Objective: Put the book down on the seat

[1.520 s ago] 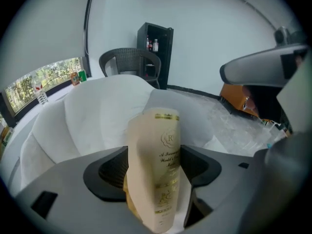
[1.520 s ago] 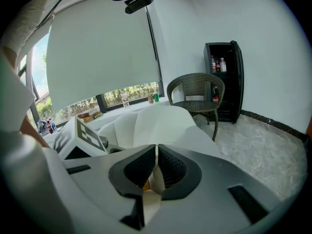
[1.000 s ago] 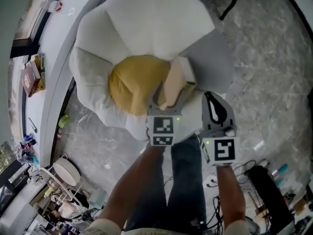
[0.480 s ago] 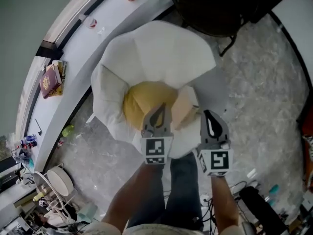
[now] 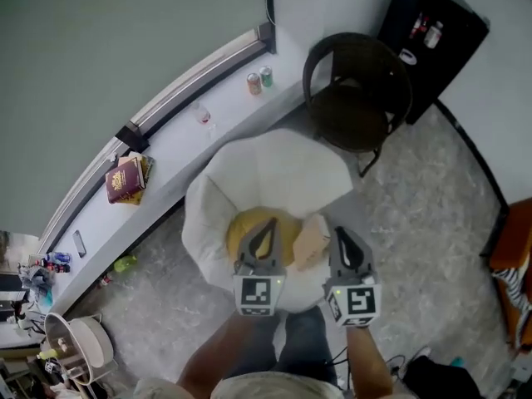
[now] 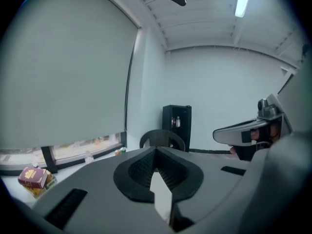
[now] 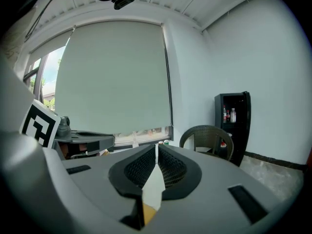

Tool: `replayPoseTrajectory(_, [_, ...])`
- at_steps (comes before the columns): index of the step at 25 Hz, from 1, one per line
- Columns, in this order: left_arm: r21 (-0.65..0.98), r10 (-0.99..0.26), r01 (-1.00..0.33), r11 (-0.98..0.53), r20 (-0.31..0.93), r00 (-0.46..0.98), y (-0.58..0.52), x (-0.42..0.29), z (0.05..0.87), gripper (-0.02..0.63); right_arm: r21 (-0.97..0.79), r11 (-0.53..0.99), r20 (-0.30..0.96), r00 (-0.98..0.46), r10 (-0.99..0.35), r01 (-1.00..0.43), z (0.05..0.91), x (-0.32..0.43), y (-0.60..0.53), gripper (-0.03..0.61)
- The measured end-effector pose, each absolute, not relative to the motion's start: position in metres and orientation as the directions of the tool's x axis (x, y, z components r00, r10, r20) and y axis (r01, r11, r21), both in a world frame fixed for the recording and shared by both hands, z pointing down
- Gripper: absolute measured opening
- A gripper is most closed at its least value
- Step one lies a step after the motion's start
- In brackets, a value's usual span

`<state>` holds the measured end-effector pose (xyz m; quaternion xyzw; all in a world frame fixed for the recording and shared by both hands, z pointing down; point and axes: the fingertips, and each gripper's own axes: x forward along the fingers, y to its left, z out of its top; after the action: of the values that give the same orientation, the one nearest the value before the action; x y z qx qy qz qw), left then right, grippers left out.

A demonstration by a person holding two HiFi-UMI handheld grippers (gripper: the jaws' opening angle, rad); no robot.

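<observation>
The tan book lies on the white armchair seat, beside a yellow cushion, and no gripper touches it. In the head view my left gripper hangs over the cushion and is shut and empty. My right gripper is just right of the book, shut as well with nothing in it. In the left gripper view the jaws meet in a closed seam and point level across the room. The right gripper view shows the same closed seam.
A dark wicker chair stands behind the armchair, with a black cabinet beyond it. On the long white sill lie a red book and two cans. Clutter and cables cover the floor at the lower left and right.
The left gripper, open around the book a second ago, has let go and shut. Both grippers have pulled back from the seat, and the head view has risen.
</observation>
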<state>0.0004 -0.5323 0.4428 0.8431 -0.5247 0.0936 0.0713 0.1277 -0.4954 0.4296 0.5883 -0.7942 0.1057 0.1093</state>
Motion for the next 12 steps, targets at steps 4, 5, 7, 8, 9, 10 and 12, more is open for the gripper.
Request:
replayPoseTrajectory(4, [0.026, -0.873, -0.887, -0.461, 0.165, 0.458, -0.523, -0.012, 0.374, 0.006, -0.004, 0.284, 0.241, -0.277, -0.93, -0.959, 0.369, 0.111, -0.485, 0.004])
replayPoseTrajectory(5, [0.018, -0.871, -0.883, -0.468, 0.155, 0.465, -0.519, -0.014, 0.361, 0.006, 0.004, 0.28, 0.232, -0.272, -0.934, -0.96, 0.357, 0.11, -0.482, 0.003])
replayPoseTrajectory(7, [-0.011, -0.87, -0.877, -0.481, 0.131, 0.475, -0.513, -0.018, 0.338, 0.006, 0.01, 0.267, 0.211, -0.259, -0.943, -0.964, 0.335, 0.108, -0.476, 0.003])
replayPoseTrajectory(8, [-0.024, -0.87, -0.874, -0.485, 0.119, 0.479, -0.512, -0.022, 0.326, 0.006, 0.01, 0.258, 0.198, -0.251, -0.948, -0.966, 0.324, 0.106, -0.476, 0.003])
replayPoseTrajectory(9, [-0.032, -0.869, -0.873, -0.487, 0.112, 0.482, -0.512, -0.026, 0.315, 0.006, 0.011, 0.247, 0.181, -0.241, -0.953, -0.969, 0.311, 0.103, -0.476, 0.003])
replayPoseTrajectory(10, [-0.034, -0.869, -0.872, -0.488, 0.107, 0.483, -0.512, -0.029, 0.304, 0.006, 0.013, 0.234, 0.164, -0.229, -0.96, -0.972, 0.298, 0.102, -0.477, 0.003])
replayPoseTrajectory(12, [-0.027, -0.873, -0.875, -0.483, 0.1, 0.478, -0.513, -0.035, 0.287, 0.006, 0.016, 0.211, 0.143, -0.206, -0.968, -0.977, 0.275, 0.103, -0.476, 0.003])
